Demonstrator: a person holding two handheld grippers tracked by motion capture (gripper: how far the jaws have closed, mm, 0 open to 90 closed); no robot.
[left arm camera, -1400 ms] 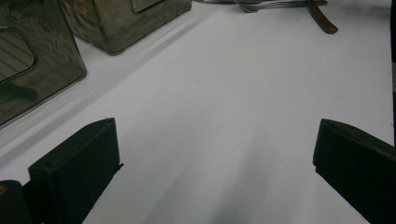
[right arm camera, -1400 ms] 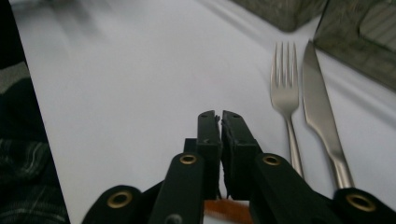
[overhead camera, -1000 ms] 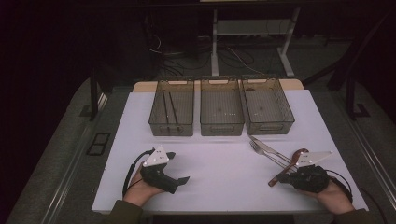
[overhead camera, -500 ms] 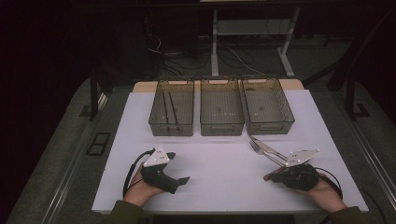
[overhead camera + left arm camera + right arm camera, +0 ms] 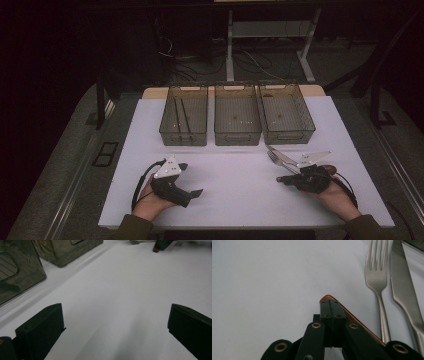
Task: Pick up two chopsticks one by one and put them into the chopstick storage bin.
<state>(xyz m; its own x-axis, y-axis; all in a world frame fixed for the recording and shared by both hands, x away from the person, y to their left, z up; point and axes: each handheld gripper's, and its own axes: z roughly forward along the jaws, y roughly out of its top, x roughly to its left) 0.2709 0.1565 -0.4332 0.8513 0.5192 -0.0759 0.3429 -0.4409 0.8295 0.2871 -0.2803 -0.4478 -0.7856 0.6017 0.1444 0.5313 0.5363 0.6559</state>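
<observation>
A metal fork [image 5: 273, 159] [image 5: 375, 277] and a table knife [image 5: 280, 152] [image 5: 404, 282] lie side by side on the white mat [image 5: 240, 200], in front of the right bin [image 5: 286, 114]. My right gripper [image 5: 281, 179] [image 5: 329, 303] lies just near of them, its jaws pointing left and pressed together. A thin brown rounded edge [image 5: 352, 317] runs along one jaw; I cannot tell what it is. My left gripper [image 5: 191, 178] [image 5: 115, 327] rests at the near left, open, with bare mat between its jaws.
Three clear grey bins stand in a row at the back: left bin [image 5: 183, 117] with two dark sticks [image 5: 180, 114], middle bin [image 5: 237, 117], right bin. The left gripper view shows bin corners [image 5: 20, 277] and the other gripper [image 5: 162, 243] far off.
The right gripper has slid a little to the left, and its jaws have swung from pointing near-left to pointing straight left. The left gripper has stayed put.
</observation>
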